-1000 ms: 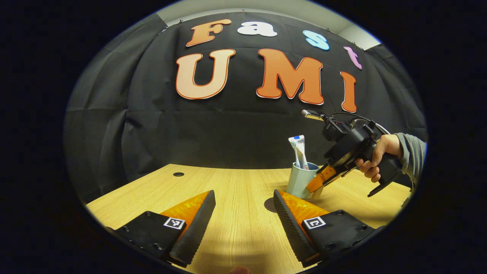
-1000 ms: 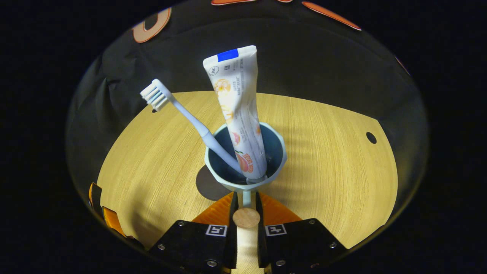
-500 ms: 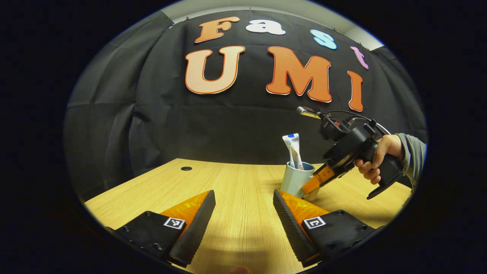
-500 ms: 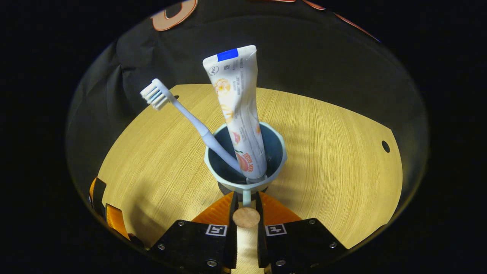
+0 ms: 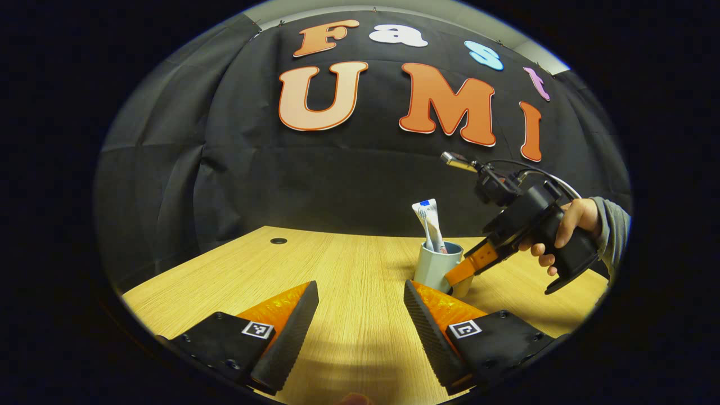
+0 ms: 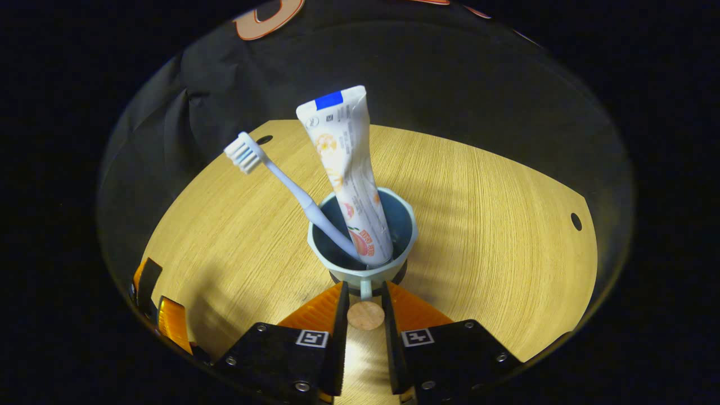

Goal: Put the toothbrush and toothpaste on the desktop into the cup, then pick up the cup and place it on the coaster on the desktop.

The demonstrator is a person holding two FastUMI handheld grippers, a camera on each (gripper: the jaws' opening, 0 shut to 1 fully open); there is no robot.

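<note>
A: What is sitting on the desk, counted out?

B: One cup, with one toothbrush and one toothpaste tube standing in it, both leaning out over the rim. A dark round coaster is peeking out from under the cup's base, so the cup is sitting on it.

A: And the right hand-held gripper?

B: Its fingers are lying on either side of the cup's small handle, with a slight gap showing, so they are looking released rather than clenched. A round wooden disc is lying between them.

A: What is the left gripper view adding?

B: It is showing the cup from the side, to the right on the desk, with a hand in a grey sleeve holding the right hand-held gripper against it. The left hand-held gripper is hovering with its fingers spread wide and nothing between them, apart from the cup.

A: Anything else?

B: Two cable holes in the desk in the right gripper view; one in the left.
</note>
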